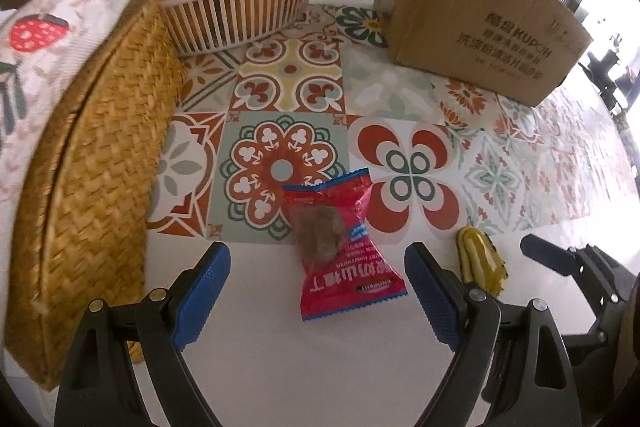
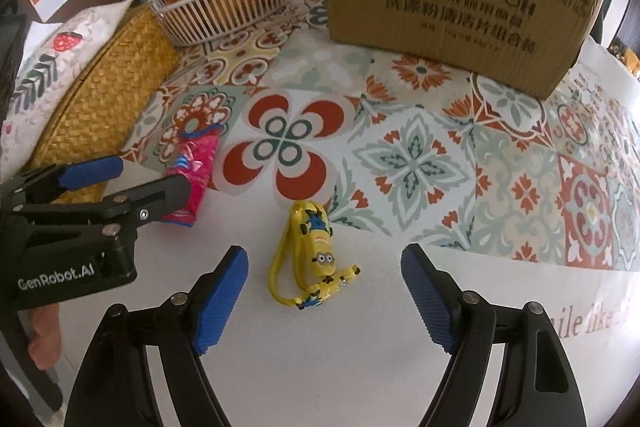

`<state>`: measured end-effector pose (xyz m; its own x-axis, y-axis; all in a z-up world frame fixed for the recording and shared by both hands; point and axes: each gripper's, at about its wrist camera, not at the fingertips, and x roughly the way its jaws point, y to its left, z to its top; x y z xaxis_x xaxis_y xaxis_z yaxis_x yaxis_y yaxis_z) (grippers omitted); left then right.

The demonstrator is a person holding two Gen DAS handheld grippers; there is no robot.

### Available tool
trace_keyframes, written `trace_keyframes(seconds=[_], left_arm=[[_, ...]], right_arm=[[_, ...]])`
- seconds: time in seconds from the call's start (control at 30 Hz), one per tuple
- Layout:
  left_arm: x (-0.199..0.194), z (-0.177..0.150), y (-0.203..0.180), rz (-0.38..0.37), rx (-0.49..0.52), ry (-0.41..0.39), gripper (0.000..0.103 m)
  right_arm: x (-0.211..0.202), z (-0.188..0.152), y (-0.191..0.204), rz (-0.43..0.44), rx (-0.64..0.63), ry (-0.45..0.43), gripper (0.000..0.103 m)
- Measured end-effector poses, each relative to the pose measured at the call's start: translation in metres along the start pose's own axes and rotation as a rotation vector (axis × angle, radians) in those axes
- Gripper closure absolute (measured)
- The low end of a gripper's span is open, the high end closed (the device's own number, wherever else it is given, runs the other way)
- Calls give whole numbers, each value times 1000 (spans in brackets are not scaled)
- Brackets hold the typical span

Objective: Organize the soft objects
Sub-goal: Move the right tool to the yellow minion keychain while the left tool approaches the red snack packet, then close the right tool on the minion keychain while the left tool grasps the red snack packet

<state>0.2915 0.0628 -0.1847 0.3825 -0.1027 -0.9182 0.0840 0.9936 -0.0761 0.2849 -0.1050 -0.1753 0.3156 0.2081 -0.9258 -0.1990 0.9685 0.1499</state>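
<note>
Both hand-held grippers wide apart: left [image 1: 316, 291] over snack pkt [image 1: 340, 247], right [image 2: 324, 303] over toy [image 2: 316, 259].

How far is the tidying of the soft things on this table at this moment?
Nothing looks put away yet. The red plastic snack packet and the yellow rubber cartoon strap both lie loose on the white table. The left gripper is open around the packet, the right gripper is open around the strap; neither grips. Grasping and placing both are left.

Red snack packet [image 2: 196, 171] partly behind left tool [image 2: 132, 183], print perhaps unreadable.
</note>
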Motion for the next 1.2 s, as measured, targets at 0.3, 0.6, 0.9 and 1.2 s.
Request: trace_keyframes(seconds=[0.3, 0.6, 0.9, 1.2], left_arm=[[22, 3, 2, -7, -22, 46, 20], [20, 4, -5, 27, 17, 19, 48], [10, -3, -10, -13, 34, 22, 62], [-7, -12, -21, -40, 27, 5, 63]], right_arm=[[11, -2, 0, -34, -5, 4, 36], [6, -2, -9, -45, 25, -35, 55], [1, -8, -20, 7, 88, -55, 56], [-13, -15, -28, 33, 108, -99, 57]])
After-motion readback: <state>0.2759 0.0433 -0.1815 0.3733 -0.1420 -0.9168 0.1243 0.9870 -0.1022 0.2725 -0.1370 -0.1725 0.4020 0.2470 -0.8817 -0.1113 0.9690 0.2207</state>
